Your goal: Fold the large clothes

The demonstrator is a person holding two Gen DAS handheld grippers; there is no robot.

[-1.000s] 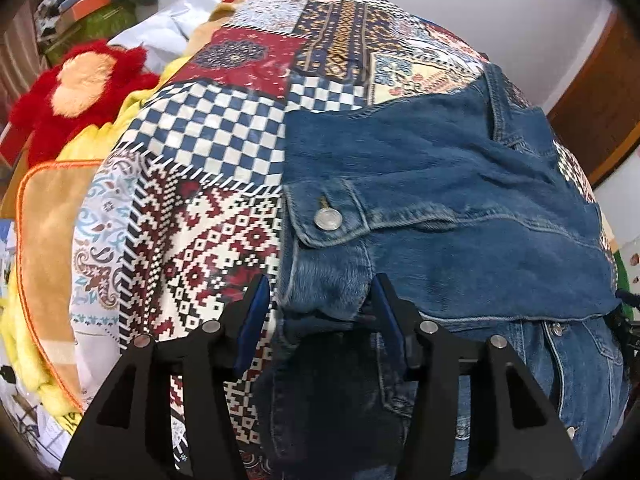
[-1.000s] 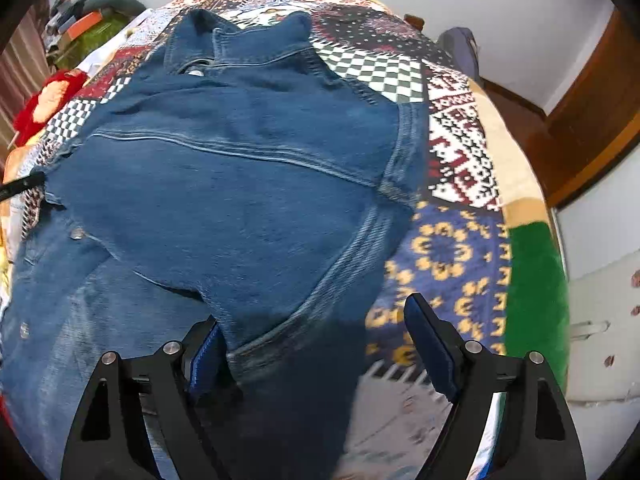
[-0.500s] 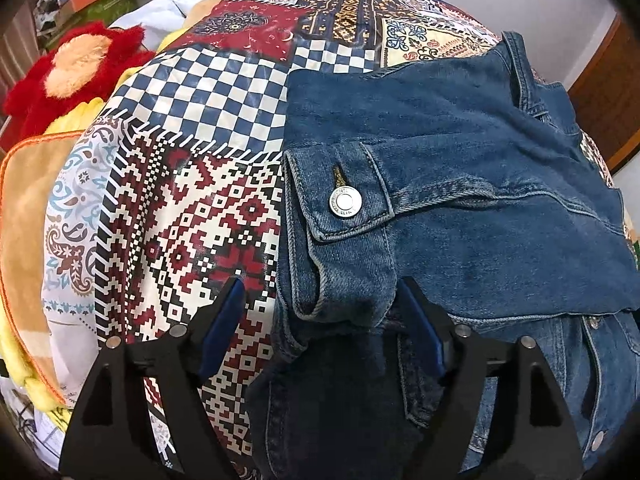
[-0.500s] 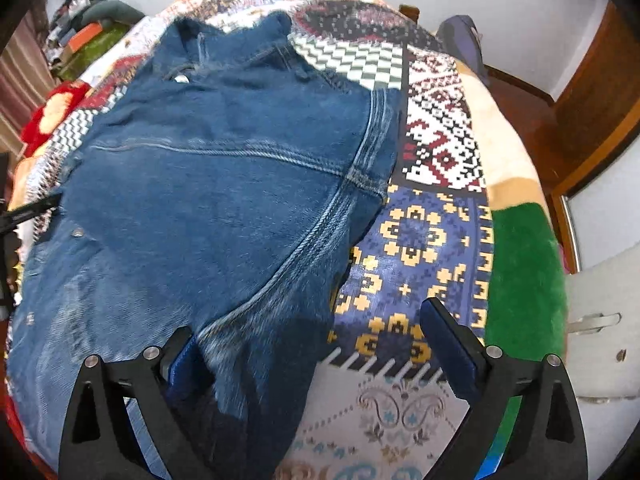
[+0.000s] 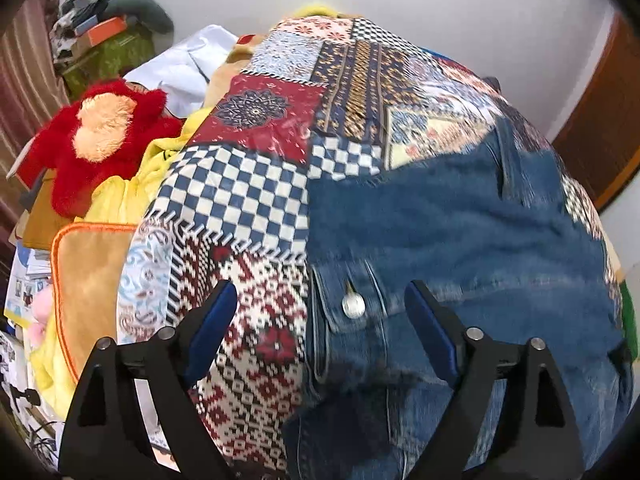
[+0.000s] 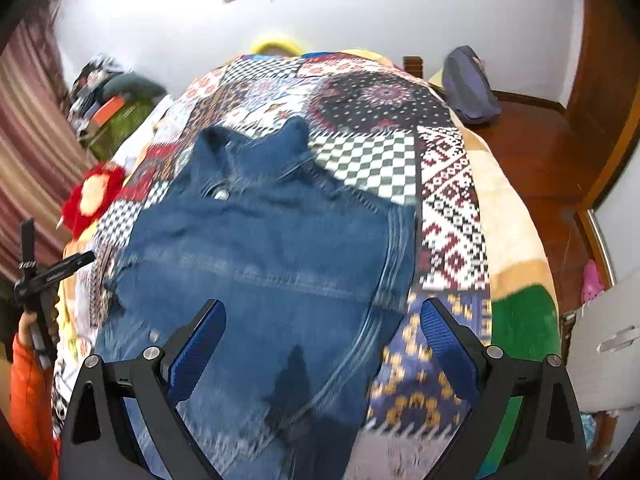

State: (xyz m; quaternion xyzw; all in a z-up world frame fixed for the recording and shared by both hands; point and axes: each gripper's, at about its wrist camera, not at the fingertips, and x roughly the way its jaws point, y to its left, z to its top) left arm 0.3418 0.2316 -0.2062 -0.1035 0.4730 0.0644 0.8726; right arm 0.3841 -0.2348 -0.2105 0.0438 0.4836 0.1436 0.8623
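Left wrist view: your left hand-held gripper (image 5: pixel 316 312) hangs with its jaws spread wide and nothing between them, above the buttoned cuff (image 5: pixel 352 306) of the denim jacket (image 5: pixel 460 240). Your right hand-held gripper (image 6: pixel 322 332) is likewise spread and empty over the jacket's lower half. The jacket lies on the patchwork bedspread (image 6: pixel 452 208) of the bed, collar (image 6: pixel 256 148) at the far end, with the sleeves seemingly folded in across the body (motion blur hides the seams). So I judge the side folds done; the lengthwise fold, hem up toward collar, looks still ahead. A red plush toy (image 5: pixel 100 140) sits off to the left.
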